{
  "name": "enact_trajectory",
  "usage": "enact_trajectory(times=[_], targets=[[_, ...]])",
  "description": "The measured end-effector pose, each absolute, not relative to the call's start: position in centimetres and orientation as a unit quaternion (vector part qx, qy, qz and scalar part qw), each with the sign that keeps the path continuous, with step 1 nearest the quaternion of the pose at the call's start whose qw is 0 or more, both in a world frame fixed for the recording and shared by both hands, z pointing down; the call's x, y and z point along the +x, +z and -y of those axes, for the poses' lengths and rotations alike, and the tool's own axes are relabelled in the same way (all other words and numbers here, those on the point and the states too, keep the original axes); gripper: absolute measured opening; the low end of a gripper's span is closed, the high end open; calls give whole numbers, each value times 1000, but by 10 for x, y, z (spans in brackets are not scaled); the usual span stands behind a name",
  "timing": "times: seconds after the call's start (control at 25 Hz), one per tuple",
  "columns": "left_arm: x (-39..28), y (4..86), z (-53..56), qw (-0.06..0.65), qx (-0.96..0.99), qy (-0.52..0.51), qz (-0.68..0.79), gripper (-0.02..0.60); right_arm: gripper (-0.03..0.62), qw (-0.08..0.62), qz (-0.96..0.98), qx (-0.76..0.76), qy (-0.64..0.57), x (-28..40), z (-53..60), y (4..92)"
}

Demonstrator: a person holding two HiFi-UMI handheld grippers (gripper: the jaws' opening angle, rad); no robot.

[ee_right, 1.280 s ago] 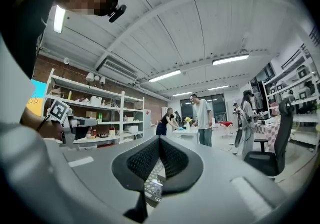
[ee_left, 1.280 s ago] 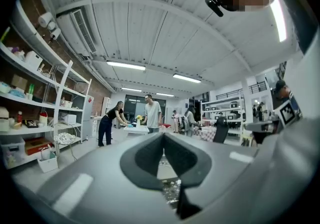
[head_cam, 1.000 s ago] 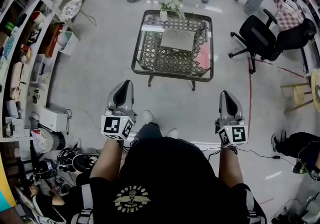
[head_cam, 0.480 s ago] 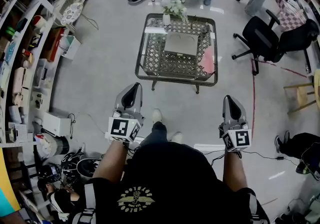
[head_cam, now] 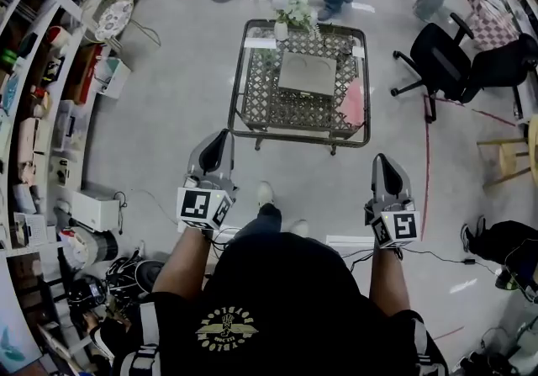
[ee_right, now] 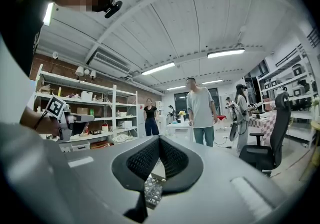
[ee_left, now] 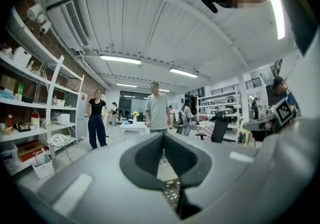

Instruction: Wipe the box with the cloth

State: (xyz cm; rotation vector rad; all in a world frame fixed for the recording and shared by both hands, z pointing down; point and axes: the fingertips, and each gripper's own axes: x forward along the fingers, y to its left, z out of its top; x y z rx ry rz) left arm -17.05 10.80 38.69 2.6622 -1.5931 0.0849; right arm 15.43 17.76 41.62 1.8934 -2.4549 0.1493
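**Approach to the table, both grippers empty.**
Left gripper [head_cam: 215, 145] and right gripper [head_cam: 383, 167], each pressed together on nothing, stand well short of the table [head_cam: 294, 137]. The grey box [head_cam: 307, 73] lies at its centre, with the pink cloth [head_cam: 353, 103] just beside it on the right. The right jaws should spread before reaching the cloth.

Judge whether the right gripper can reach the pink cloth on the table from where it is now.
Probably not yet. The right gripper is shut and empty, with bare floor between it and the table. The pink cloth lies at the table's right end, beside the box. Nothing blocks the way.
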Motion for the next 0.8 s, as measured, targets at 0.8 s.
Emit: enact_trajectory(times=[0.8], targets=[[-192, 387, 18, 33, 872, 23, 487, 0, 8, 28, 781, 622, 52, 114, -60, 411]])
